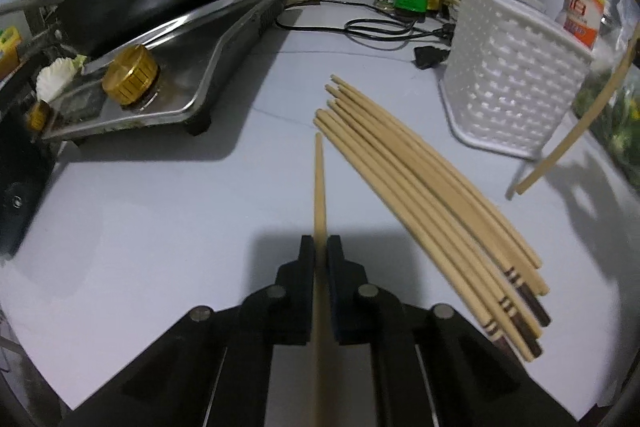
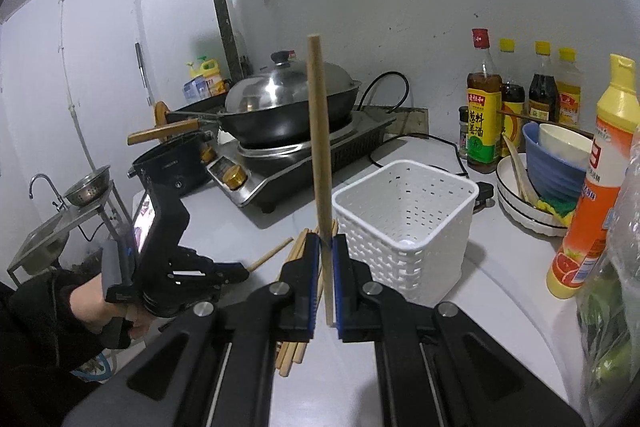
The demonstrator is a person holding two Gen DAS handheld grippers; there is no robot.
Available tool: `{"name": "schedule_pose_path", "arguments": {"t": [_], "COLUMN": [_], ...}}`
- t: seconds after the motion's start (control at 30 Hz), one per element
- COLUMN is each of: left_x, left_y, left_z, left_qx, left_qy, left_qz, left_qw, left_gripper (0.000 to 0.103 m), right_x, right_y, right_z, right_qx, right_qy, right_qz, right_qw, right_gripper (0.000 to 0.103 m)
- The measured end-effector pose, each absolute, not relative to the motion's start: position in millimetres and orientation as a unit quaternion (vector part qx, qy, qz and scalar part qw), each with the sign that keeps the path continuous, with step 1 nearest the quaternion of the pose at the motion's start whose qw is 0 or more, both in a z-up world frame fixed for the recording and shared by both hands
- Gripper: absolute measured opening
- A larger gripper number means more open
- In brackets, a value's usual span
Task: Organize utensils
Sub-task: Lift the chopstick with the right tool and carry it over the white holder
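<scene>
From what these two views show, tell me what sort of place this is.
Most likely a small home kitchen: a lidded wok on a countertop stove, sauce bottles against the wall, and stacked bowls beside a white utensil basket.

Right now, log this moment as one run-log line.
left gripper: shut on chopstick | right gripper: shut on upright chopstick | basket: empty | pile: on counter

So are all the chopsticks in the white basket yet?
Not yet. The white basket looks empty. Each gripper holds one chopstick: left gripper, right gripper. The chopstick pile on the counter remains to be put away.
</scene>
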State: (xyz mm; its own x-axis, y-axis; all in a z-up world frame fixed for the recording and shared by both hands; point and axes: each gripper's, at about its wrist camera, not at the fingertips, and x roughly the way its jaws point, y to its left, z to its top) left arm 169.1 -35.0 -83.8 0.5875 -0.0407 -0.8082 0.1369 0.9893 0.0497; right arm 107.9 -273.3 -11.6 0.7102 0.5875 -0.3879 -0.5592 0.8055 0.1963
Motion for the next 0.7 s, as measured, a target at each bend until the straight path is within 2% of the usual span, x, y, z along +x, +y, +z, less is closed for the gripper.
{"name": "schedule_pose_path", "arguments": {"t": [0.2,0.7], "left_x": [155.6,142.2], "left_y": [-33.7,-33.8], "left_z": [-60.2,54.3], "left_qx": [0.033,0.021], "left_qy": [0.416,0.263], "left_qz": [-0.056,-0.089], "left_qw": [0.907,0.961], "left_gripper": [0.006,0.006], "right_x": [109.9,117.4], "right_y": [-282.3,-293.1], "right_z": [13.5,109.6], "right_qx": [0.032,0.018], "right_qy": [0.2,0.134], "right_qz": [0.304,0.279], "right_qw": [0.931,0.951], "right_gripper": [0.006,0.006]}}
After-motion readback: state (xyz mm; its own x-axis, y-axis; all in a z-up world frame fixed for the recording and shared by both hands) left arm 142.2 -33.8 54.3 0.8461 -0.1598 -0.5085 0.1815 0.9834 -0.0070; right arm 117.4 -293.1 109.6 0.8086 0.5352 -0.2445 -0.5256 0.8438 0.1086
